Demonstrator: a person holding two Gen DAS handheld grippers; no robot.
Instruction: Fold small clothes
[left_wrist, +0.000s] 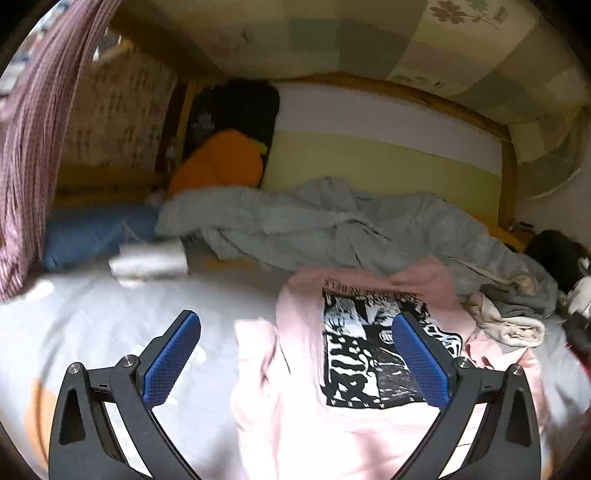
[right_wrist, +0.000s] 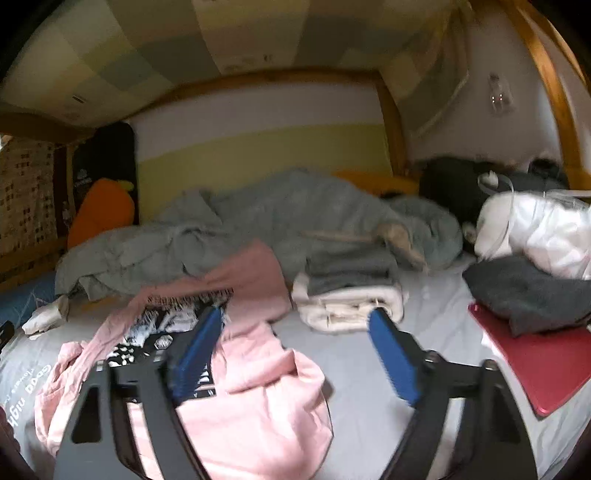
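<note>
The pink printed top lay rumpled on the pale bed sheet, print side up, spread beneath and ahead of the left tool, whose blue pads stood wide apart with nothing gripped between them. The right tool hung over the same top with its jaws parted and empty, the garment under its left finger and bare sheet under the other. Just beyond the right tool sat a folded cream and grey stack, with a heaped grey blanket behind it and a red flat case off to its right.
</note>
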